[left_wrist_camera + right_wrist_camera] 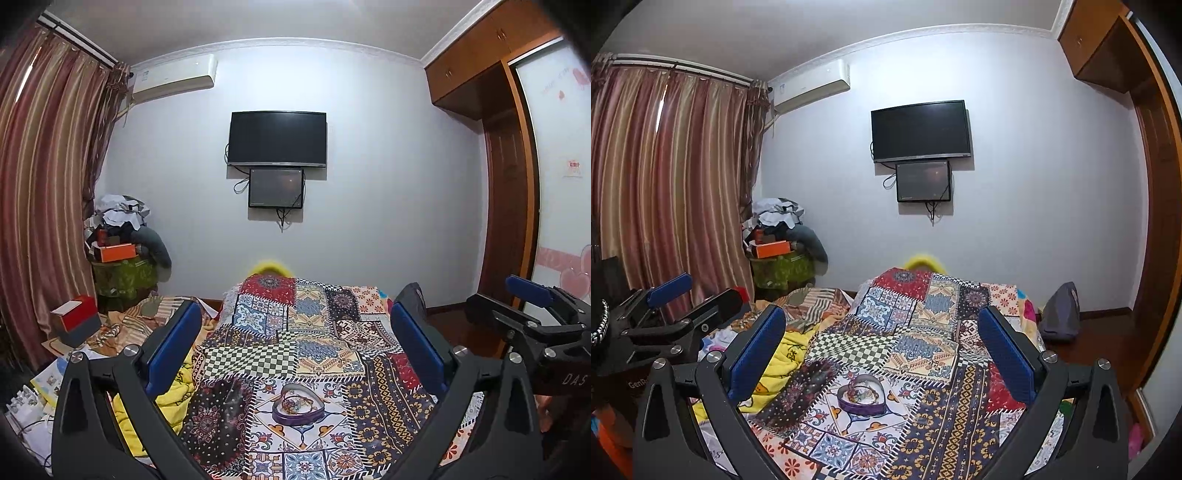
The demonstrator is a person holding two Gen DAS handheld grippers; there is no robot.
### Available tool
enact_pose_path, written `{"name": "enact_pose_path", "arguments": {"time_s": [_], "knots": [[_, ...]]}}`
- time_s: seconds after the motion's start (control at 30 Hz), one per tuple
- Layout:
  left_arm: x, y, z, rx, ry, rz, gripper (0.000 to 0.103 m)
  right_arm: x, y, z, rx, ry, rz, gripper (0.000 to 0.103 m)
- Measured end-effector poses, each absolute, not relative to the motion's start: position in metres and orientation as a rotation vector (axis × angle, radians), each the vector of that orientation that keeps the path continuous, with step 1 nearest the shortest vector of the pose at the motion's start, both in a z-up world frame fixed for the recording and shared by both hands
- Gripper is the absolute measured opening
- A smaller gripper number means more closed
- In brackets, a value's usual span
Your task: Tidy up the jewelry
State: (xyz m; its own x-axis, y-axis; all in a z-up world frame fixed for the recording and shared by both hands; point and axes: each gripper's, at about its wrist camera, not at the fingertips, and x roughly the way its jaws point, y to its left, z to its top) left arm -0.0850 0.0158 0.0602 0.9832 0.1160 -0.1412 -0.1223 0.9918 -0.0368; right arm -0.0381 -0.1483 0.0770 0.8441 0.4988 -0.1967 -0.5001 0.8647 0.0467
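A heart-shaped purple box [298, 404] lies on the patchwork bedspread [306, 332], holding a tangle of beaded jewelry [293, 402]. My left gripper [295, 343] hovers above and behind it, wide open, nothing between its blue pads. In the right wrist view the same box [862, 397] sits low in the centre with the jewelry [860, 394] inside. My right gripper [882, 347] is also open and empty above it. Each gripper shows at the edge of the other's view: the right one [532, 306] and the left one [676, 299].
The bed fills the lower middle, with a yellow blanket [173, 391] and papers on its left side. A red and grey box [75, 319] stands by the striped curtain [40, 192]. A pile of clothes and boxes [125, 236] stands in the corner. A wardrobe [517, 184] stands at right, with two screens [277, 138] on the wall.
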Motion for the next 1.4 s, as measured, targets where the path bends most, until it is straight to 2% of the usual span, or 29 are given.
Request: {"name": "enact_pose_path", "arguments": {"time_s": [1.4], "knots": [[-0.071,0.029,0.051,-0.072,0.186,0.074,0.102,-0.031,-0.149,0.075,-0.004,0.256,0.518,0.103]]}}
